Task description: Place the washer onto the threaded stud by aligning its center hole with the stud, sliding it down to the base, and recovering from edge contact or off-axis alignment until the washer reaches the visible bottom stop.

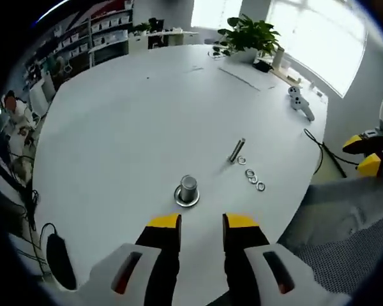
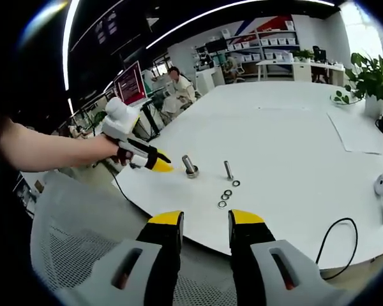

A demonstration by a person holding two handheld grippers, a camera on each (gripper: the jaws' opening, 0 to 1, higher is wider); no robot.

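Yellow-tipped left claw [image 1: 202, 224] parted, empty, right claw [image 2: 206, 220] likewise, upright metal stud [image 1: 187, 189], small ring washers [image 1: 251, 176], white table [image 1: 127, 121]

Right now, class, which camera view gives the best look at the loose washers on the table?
The left gripper view: the washers lie nearer, seen from above as separate rings beside the lying bolt. In the right gripper view the washers look smaller and flatter.

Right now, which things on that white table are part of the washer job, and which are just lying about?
Job: threaded stud on its base; loose washers; spare bolt; left gripper; right gripper.
Lying about: white controller; potted plant; black cable; paper sheet.
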